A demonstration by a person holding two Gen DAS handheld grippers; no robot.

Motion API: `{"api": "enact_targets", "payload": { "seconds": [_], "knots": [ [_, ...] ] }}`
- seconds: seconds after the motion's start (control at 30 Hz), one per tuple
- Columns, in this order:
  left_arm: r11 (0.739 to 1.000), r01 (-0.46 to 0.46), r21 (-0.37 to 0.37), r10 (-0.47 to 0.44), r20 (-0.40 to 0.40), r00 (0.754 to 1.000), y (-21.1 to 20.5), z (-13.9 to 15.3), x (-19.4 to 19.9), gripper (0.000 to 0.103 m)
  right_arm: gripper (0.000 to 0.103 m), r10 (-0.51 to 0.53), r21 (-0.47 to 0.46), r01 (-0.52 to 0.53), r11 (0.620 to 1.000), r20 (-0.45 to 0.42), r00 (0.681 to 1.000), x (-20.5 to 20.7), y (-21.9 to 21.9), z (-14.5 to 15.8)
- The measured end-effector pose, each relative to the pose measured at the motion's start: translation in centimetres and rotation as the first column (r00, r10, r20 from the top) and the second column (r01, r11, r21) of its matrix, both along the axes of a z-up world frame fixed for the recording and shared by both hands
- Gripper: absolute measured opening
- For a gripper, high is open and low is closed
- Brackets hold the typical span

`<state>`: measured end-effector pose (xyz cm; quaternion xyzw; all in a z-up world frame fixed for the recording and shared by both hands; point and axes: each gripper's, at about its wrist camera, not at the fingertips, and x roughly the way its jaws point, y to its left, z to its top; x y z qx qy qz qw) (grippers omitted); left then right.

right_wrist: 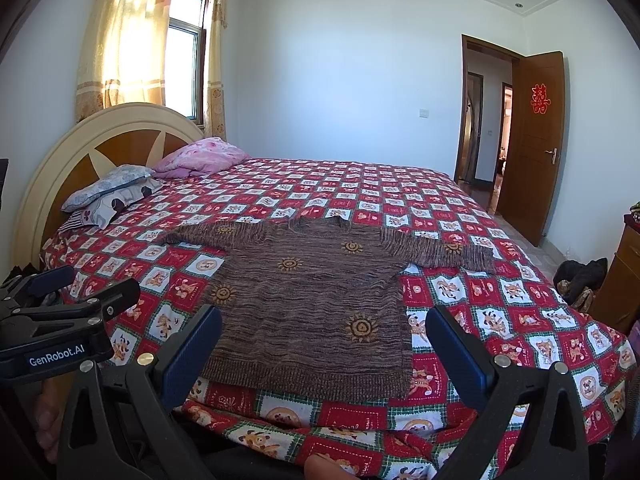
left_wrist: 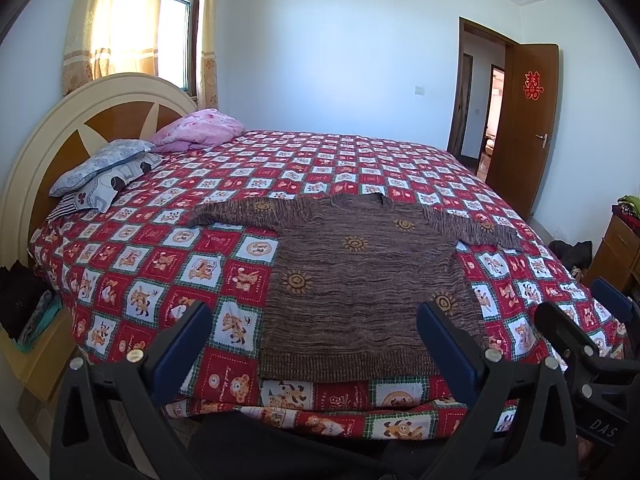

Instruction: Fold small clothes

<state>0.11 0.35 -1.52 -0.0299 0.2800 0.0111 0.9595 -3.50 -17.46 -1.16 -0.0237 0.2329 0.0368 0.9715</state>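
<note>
I find the brown sweater (left_wrist: 360, 280) spread flat, unfolded, near the bed's (left_wrist: 160, 280) near edge; left gripper (left_wrist: 316, 320) and right gripper (right_wrist: 324, 332) gape empty; next: pinch a sleeve.

The sweater (left_wrist: 360, 280) is brown with thin wavy stripes and little orange suns on it. The bedspread (left_wrist: 160, 280) has red and white squares with green lines and cartoon animals. One pillow (left_wrist: 200, 130) is pink, and another pillow (left_wrist: 100, 164) is grey-blue with a pale print. The headboard (left_wrist: 80, 120) is cream and brown. The curtains (left_wrist: 116, 20) are yellow. The door (left_wrist: 528, 128) is brown with a red sign (left_wrist: 533, 85). The gripper pads (right_wrist: 192, 344) are dark blue.
</note>
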Motion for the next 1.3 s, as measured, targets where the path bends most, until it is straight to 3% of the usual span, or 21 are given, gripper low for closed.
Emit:
{"api": "enact_targets", "payload": {
  "seconds": [0.83, 1.3],
  "knots": [
    [1.000, 0.000, 0.002, 0.000, -0.008, 1.000, -0.1, 0.1, 0.3, 0.103, 0.102, 0.009, -0.001, -0.009, 1.000, -0.008, 1.000, 0.1, 0.0, -0.3],
    [0.999, 0.016, 0.040, -0.013, -0.067, 0.998, -0.4, -1.3, 2.4, 0.103, 0.102, 0.031, 0.037, -0.029, 0.999, -0.052, 0.998, 2.4, -0.8, -2.0]
  ]
}}
